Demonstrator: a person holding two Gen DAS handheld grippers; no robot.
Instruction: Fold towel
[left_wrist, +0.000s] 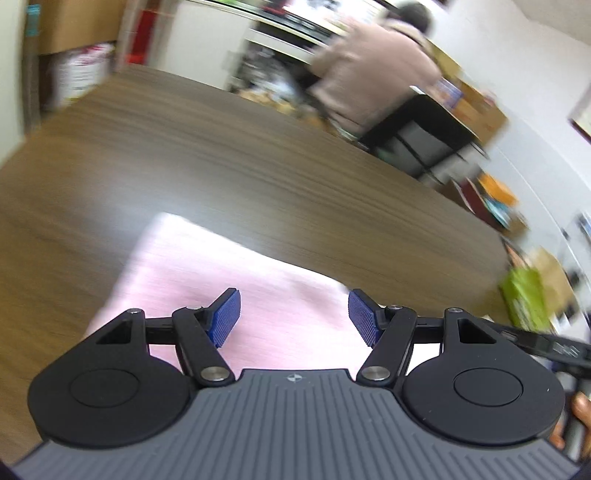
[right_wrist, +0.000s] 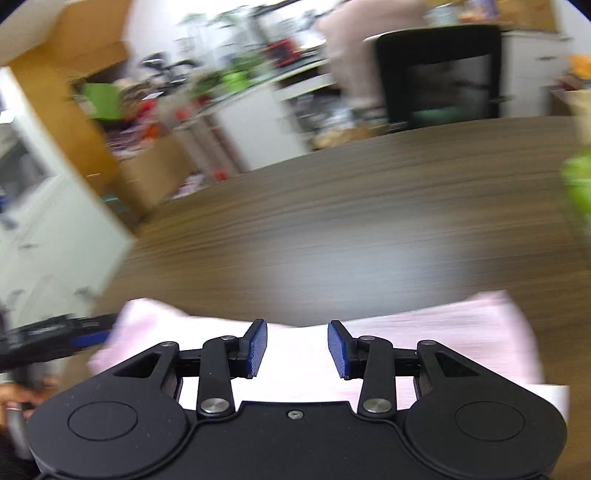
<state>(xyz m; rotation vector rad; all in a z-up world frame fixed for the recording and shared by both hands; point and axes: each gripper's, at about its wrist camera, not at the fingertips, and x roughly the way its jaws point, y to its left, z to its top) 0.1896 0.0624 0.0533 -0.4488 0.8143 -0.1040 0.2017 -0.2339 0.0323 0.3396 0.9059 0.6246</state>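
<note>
On the dark wood table (left_wrist: 258, 166), close to its near edge, the pink towel (left_wrist: 229, 280) lies flat beneath both of my grippers. Both views are smeared with motion blur, so fine detail is poor.

Left gripper (left_wrist: 294, 318): jaws stand well apart, blue pads (left_wrist: 225, 317) clear of the cloth, nothing between them. The towel shows through the gap, lying on the table below the fingers.

Right gripper (right_wrist: 297, 349): jaws part-way open, narrower than the left, also empty. The towel (right_wrist: 443, 332) spreads to both sides of it and reaches a corner on the right of that view. At the left edge of the right wrist view I can see the left gripper's black body (right_wrist: 55, 332), just beside the towel's other end.

Progress, as I judge it: the towel presents a fairly neat rectangular outline with a straight far edge, which suggests at least one fold is already laid, but the blur hides any layer lines, so I cannot tell how many. Neither gripper has hold of cloth. If further folds remain, I must next pinch the near corners. If not, only squaring up is left.

Background: a seated person (left_wrist: 376, 66) on a black chair (left_wrist: 424, 136), well apart from the work.
</note>
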